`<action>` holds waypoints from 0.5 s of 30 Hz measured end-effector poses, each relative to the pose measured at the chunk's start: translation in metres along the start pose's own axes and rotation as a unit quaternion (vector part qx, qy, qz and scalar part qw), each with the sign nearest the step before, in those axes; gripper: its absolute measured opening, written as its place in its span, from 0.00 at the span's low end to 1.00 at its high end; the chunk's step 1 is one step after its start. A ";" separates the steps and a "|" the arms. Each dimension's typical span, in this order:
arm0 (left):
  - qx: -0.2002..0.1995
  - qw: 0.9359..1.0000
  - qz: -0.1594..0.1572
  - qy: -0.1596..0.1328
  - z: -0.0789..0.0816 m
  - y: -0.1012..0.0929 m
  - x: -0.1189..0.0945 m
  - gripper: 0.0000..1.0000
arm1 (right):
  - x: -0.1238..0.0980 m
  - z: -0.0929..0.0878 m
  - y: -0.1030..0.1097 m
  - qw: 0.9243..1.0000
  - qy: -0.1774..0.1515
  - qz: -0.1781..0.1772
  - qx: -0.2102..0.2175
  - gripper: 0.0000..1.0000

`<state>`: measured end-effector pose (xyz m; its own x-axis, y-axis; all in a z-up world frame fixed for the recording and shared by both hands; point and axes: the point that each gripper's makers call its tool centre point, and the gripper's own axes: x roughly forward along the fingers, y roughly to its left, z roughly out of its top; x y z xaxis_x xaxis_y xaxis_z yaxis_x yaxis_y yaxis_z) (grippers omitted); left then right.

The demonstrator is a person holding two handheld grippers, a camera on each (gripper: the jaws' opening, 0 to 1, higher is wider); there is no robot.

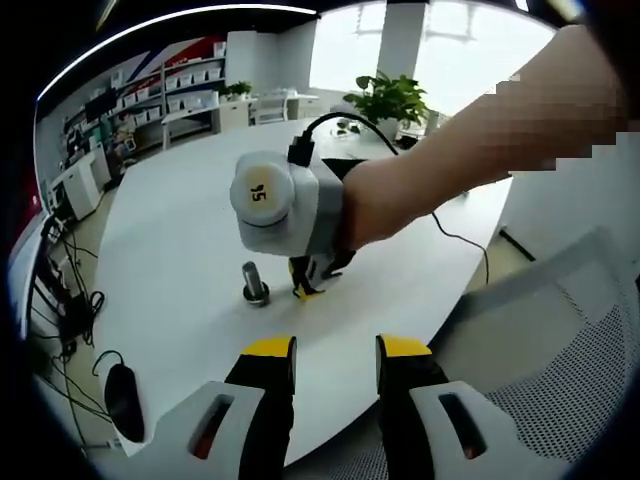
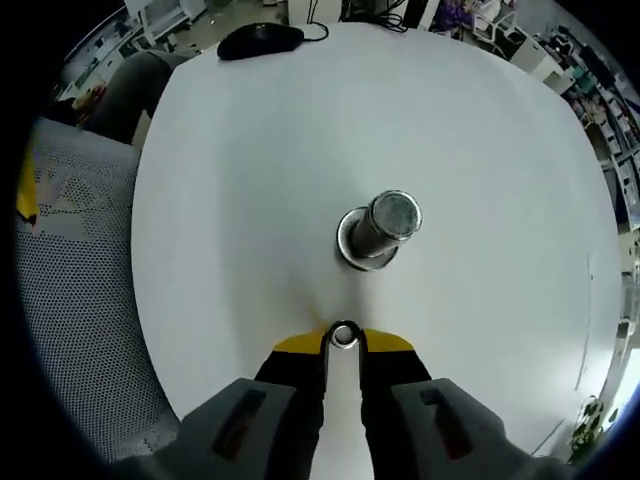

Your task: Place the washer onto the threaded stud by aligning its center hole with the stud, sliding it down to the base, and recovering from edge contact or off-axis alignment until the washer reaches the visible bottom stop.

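In the right gripper view, the right gripper (image 2: 343, 338) has its yellow-tipped jaws drawn close together on a small metal washer (image 2: 343, 335), pinched between the tips with its centre hole showing. The washer sits low over the white table (image 2: 230, 200), just near of the threaded stud (image 2: 385, 226) and apart from it; it is not yet on the stud. The stud stands upright on a wider round base flange that rests on the table top. Farther off, at the table's far edge, lies a black computer mouse (image 2: 260, 38), and to the left a grey mesh office chair (image 2: 70, 290) stands beside the table.

In the left gripper view, the left gripper (image 1: 335, 350) hangs over the near edge of the table (image 1: 190, 230) with its jaws parted and nothing between them. Beyond it the right gripper (image 1: 312, 288), held by a person's hand, points down just right of the stud (image 1: 254, 283). A potted plant (image 1: 390, 98) stands at the far side.
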<state>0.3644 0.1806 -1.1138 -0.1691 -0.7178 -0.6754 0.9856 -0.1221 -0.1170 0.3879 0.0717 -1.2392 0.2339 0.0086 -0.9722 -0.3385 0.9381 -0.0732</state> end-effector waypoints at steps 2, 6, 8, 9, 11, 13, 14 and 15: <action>0.000 1.000 0.000 0.000 0.000 0.000 0.000 0.30 | -0.003 0.000 0.002 1.000 -0.009 0.002 0.014 0.14; 0.002 1.000 0.001 0.001 0.000 0.000 -0.001 0.30 | -0.007 -0.003 0.008 1.000 -0.012 0.002 -0.002 0.13; 0.001 1.000 0.002 0.001 -0.001 0.001 0.000 0.30 | -0.005 -0.006 0.007 1.000 -0.008 0.004 0.000 0.13; 0.001 1.000 0.002 0.001 -0.001 0.001 0.000 0.30 | -0.006 -0.007 0.006 1.000 -0.008 0.005 0.003 0.13; 0.002 1.000 0.002 0.000 0.000 0.002 0.000 0.30 | -0.010 -0.007 0.002 1.000 -0.020 0.002 0.024 0.13; 0.003 1.000 0.003 0.001 0.000 0.002 0.000 0.30 | -0.014 -0.003 -0.004 0.999 -0.031 0.004 0.036 0.13; 0.003 1.000 0.003 0.001 0.000 0.000 -0.001 0.30 | -0.019 -0.002 -0.004 0.999 -0.034 0.002 0.035 0.13; 0.004 1.000 0.003 0.002 0.000 0.000 -0.001 0.30 | -0.024 -0.002 -0.006 0.999 -0.036 0.000 0.035 0.13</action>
<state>0.3646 0.1813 -1.1132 -0.1632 -0.7158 -0.6790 0.9866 -0.1236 -0.1069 0.3825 0.0650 -1.2160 0.3001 0.0312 -0.9534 -0.2744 0.9600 -0.0550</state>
